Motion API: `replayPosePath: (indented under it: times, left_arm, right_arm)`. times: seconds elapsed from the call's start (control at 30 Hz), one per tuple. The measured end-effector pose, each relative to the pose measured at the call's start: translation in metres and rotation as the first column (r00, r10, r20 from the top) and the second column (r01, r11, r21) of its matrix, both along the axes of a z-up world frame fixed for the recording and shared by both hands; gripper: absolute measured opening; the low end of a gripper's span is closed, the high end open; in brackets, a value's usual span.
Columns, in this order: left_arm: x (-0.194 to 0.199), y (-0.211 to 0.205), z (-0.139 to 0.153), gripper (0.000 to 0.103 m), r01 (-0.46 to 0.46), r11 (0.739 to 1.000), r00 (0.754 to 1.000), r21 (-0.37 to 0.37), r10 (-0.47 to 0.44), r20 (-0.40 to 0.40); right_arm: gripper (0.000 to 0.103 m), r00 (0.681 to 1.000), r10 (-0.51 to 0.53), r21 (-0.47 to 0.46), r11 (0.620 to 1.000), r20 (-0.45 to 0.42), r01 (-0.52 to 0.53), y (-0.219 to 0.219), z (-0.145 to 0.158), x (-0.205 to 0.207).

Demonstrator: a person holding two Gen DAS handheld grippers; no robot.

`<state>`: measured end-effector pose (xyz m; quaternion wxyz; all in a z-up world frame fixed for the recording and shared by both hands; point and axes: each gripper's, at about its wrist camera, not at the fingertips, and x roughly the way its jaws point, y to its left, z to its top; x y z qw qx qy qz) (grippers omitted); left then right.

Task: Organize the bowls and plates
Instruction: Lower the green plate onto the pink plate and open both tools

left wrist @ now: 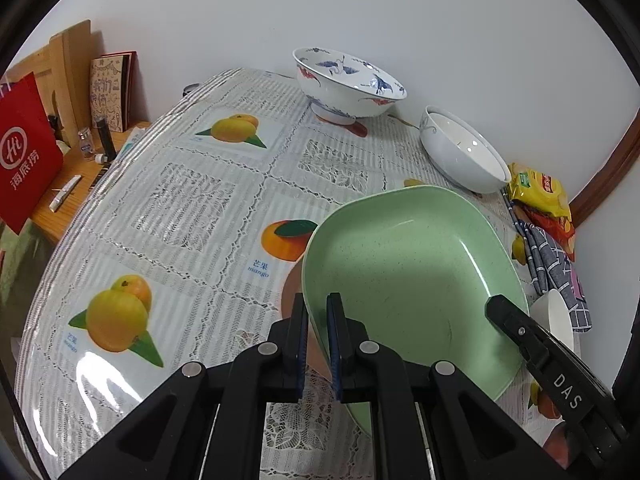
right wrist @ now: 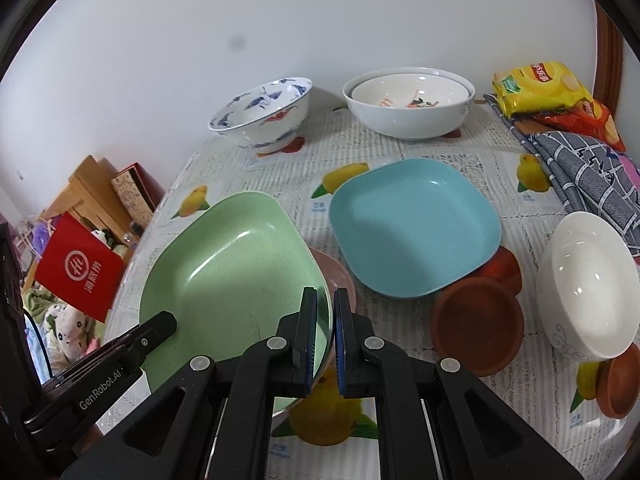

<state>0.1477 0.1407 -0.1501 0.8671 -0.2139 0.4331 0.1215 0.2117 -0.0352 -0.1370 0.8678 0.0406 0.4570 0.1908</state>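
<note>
Evidently 2 grippers, the left gripper (left wrist: 318,312) and right gripper (right wrist: 325,308), are clenching opposite rims of the green plate (right wrist: 236,276), steadying it above a pink dish (right wrist: 338,276), seemingly for stacking.

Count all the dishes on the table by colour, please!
Green plate: 1
Blue plate: 1
Pink dish: 1
White bowls: 3
Blue-patterned bowl: 1
Brown dishes: 2 sure; a reddish shape behind the blue plate is unclear
Total: 9

green plate (left wrist: 404,280) pinched by left hand-held gripper (left wrist: 318,320), fruit-print tablecloth (left wrist: 180,208)
</note>
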Motion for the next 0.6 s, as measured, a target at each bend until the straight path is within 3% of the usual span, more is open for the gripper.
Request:
replayPosePath:
  times: [0.6]
  left_arm:
    - [0.010,0.002,-0.017,0.010,0.009,1.000,1.000,-0.024,-0.010,-0.022]
  right_arm:
    - [0.010,0.999,-0.028,-0.066,0.998,-0.047,0.025,0.005,-0.021,0.014]
